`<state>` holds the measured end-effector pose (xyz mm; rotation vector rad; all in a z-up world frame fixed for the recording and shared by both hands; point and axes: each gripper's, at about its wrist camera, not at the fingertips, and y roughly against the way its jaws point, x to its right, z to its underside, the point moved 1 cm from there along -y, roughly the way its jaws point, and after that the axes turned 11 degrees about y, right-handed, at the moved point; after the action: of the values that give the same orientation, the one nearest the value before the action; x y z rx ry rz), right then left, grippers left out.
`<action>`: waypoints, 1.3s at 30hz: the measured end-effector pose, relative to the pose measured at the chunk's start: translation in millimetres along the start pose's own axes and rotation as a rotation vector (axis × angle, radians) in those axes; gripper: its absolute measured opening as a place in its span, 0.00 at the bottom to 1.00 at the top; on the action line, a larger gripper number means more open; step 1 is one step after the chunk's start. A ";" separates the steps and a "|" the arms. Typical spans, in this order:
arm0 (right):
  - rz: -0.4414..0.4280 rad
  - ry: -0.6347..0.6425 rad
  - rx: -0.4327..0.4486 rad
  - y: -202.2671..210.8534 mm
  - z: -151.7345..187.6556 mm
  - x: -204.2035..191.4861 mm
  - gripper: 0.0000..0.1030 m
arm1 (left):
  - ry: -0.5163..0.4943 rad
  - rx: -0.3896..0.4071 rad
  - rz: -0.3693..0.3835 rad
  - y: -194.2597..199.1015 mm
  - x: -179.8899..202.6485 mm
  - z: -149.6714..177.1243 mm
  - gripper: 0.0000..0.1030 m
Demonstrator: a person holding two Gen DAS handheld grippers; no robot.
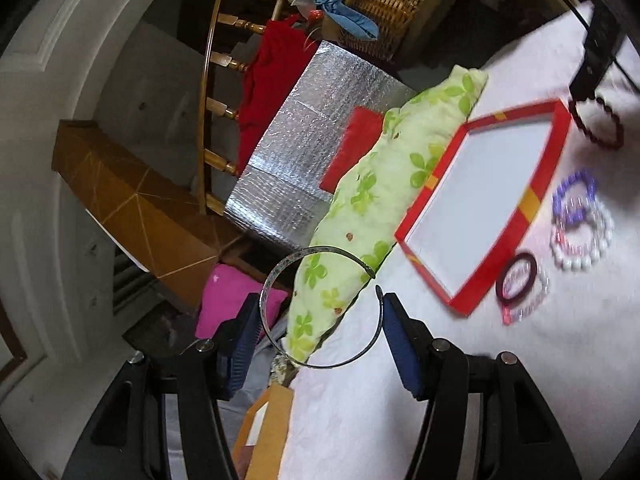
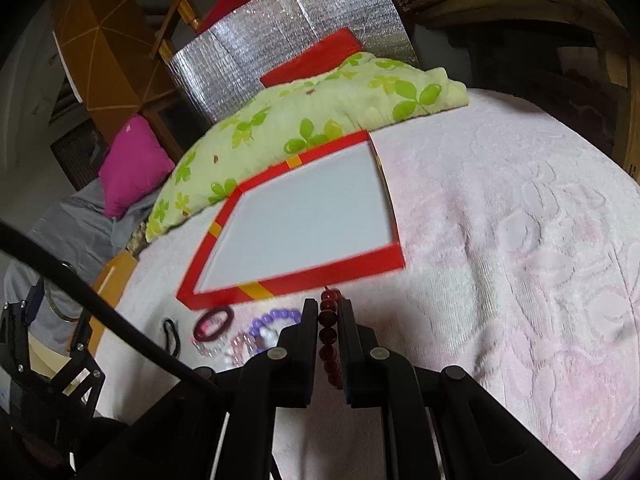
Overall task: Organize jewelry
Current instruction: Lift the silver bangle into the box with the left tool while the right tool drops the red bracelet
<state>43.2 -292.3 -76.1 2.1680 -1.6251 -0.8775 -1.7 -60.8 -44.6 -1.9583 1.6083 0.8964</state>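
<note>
L gripper point(image 1: 320, 316) holds a thin silver bangle point(image 1: 320, 306) w/ its pads wide apart, up off the bed edge. R gripper point(image 2: 329, 312) is squeezed narrow on a dark red bead bracelet point(image 2: 330, 344), near the red tray point(image 2: 296, 276). Tray sits on the pink blanket point(image 2: 500, 240). More bracelets point(image 1: 576, 216) lie just beside the tray.

Black left gripper point(image 1: 318, 322), blue ribbed pads point(image 1: 400, 344), silver screws, black cable point(image 2: 120, 328).
</note>
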 end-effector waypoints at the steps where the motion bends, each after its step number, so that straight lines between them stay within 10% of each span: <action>1: -0.023 -0.007 0.008 0.0 -3.8 0.6 0.11 | 0.018 0.002 0.012 -3.4 -4.0 -6.5 0.60; 7: -0.108 0.017 0.057 -10.3 -40.8 -5.5 0.11 | 0.196 -0.047 0.148 -32.5 -24.5 -42.7 0.60; 20: -0.177 0.011 -0.026 -99.3 -98.6 3.1 0.11 | 0.458 -0.425 0.561 -148.8 31.9 -32.1 0.60; 31: -0.152 -0.075 -0.053 -147.3 -117.0 29.7 0.12 | 0.450 -0.562 0.633 -187.6 74.6 -29.5 0.61; 35: -0.136 -0.122 -0.012 -133.9 -118.2 42.6 0.34 | 0.496 -0.573 0.634 -185.0 64.3 -25.6 0.61; 39: -0.114 -0.114 0.019 -112.8 -116.4 46.5 0.34 | 0.528 -0.549 0.628 -164.8 41.8 -15.4 0.62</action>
<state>209.8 -314.3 -63.6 2.2808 -1.5803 -1.0400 166.4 -64.0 -74.1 -2.1978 2.5989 1.2192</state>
